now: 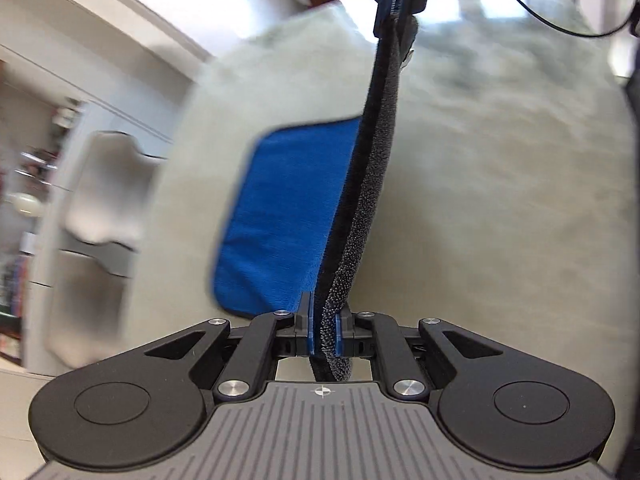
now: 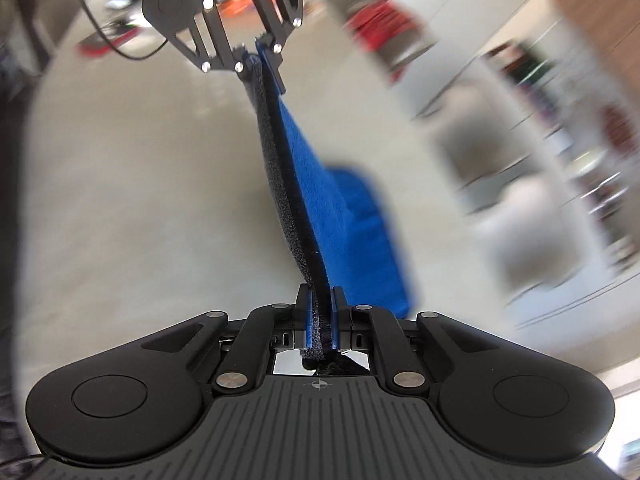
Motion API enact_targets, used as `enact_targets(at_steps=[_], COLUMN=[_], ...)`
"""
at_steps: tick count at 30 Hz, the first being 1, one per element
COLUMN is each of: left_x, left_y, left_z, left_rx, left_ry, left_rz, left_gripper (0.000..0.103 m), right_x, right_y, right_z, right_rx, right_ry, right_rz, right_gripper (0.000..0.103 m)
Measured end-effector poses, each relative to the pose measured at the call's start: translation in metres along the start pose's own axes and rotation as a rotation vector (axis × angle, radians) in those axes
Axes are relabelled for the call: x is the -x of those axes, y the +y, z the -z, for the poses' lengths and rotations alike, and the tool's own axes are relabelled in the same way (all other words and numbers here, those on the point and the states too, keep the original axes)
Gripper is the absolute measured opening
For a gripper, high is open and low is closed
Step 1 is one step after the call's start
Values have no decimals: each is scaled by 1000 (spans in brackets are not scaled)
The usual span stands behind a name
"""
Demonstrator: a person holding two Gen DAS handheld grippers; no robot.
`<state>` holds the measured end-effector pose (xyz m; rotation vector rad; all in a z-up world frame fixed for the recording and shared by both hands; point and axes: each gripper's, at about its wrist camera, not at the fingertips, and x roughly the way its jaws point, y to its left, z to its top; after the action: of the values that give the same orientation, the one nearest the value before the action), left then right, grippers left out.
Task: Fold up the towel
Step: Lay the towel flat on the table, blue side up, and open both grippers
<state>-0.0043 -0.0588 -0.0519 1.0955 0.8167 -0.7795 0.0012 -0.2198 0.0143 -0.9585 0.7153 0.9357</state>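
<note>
Fingers (image 1: 305, 328) of both grippers clamp opposite ends of towel (image 1: 280, 216), its edge stretched taut above pale desk (image 1: 500, 200), likely to align the fold.

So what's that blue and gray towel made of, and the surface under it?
The towel looks like soft microfiber cloth: one side smooth blue fleece, the other nubby dark gray loops, with a black stitched edge. The table under it looks pale, hard and matte, maybe stone or laminate; it is too blurred to say.
</note>
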Motion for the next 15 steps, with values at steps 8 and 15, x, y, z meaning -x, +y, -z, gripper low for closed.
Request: enact_targets(at_steps=[8,15], left_x=[-19,-21], left_y=[-54,-59], left_z=[22,40], left_rx=[23,39], left_ry=[54,86], left_rz=[123,141], left_gripper=[14,14], right_x=[-47,-56], right_y=[66,69], right_z=[25,29], right_rx=[-34,-44], right_ry=[113,173], right_rz=[-209,-234], right_gripper=[9,9])
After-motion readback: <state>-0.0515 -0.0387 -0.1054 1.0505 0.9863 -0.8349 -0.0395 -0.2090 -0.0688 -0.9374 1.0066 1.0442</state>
